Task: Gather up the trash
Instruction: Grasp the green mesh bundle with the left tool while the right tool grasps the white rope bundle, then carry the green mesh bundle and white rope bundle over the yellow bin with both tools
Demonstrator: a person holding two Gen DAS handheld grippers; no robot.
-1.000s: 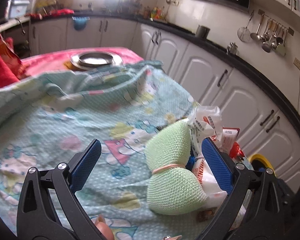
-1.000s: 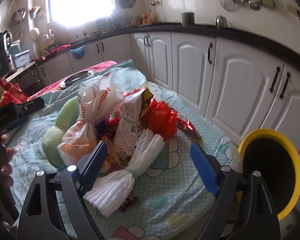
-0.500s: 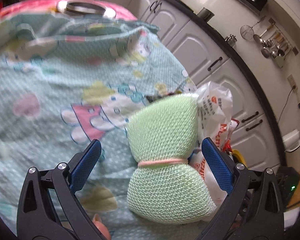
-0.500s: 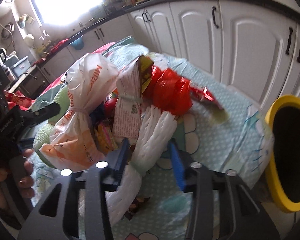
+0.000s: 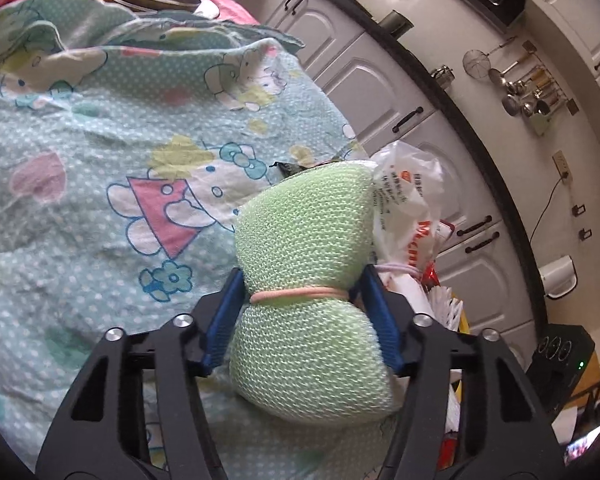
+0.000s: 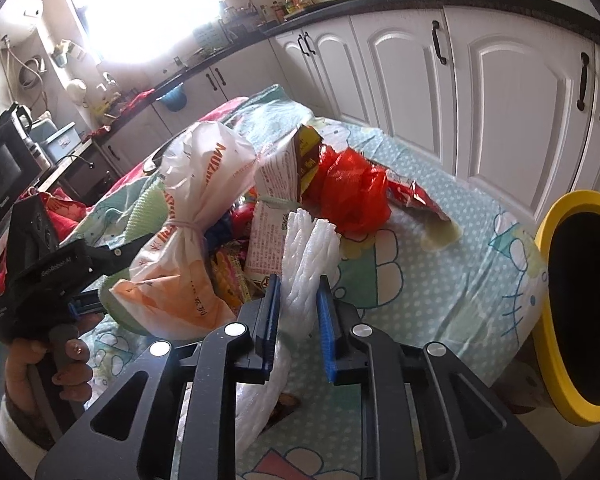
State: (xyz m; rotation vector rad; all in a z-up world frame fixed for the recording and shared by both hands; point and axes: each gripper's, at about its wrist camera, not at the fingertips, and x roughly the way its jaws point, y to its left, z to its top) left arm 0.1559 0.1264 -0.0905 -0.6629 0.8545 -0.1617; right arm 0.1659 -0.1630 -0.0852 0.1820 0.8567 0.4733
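Green mesh (image 5: 308,288), cinched by a pink band (image 5: 300,293), lies on the cloth-covered worktop (image 5: 100,200) at the left edge of the trash pile. Long axis runs straight ahead along the fingers of the left gripper (image 5: 300,300), which is closed on the banded waist. White foam net (image 6: 300,264) stands tilted at the pile's near side, flared end up and away; right gripper (image 6: 298,312) is closed on its narrow middle. Yellow-rimmed bin (image 6: 548,248) sits just beyond the worktop's right edge. Judgement: lift both straight up, keeping grip on the waists, to avoid dragging the white bag (image 6: 196,216) alongside.
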